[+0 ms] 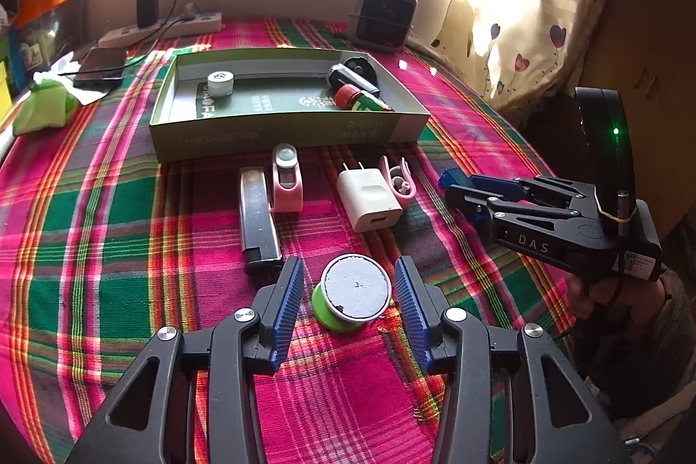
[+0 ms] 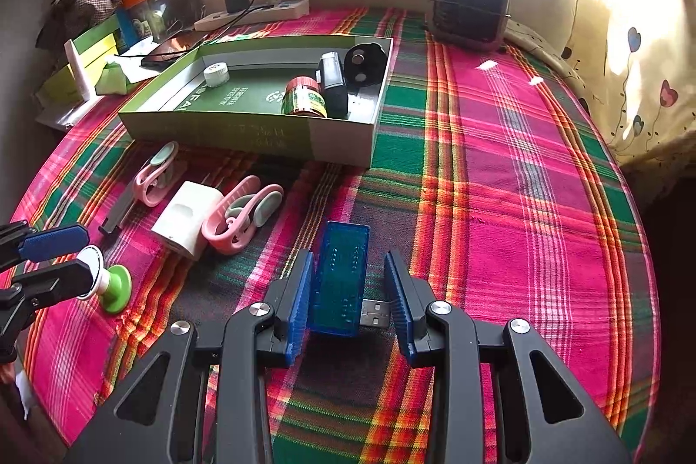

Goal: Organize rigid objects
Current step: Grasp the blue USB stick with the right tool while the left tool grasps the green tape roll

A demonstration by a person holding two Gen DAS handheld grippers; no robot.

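Your left gripper [image 1: 349, 301] straddles the green spool [image 1: 354, 296], pads clear; your right gripper [image 2: 349, 296] brackets the blue USB module [image 2: 341, 277], one pad touching.

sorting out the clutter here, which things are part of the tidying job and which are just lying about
Job:
green box
green spool
blue USB device
white charger
pink clip
lighter

Lying about:
power strip
phone
small heater
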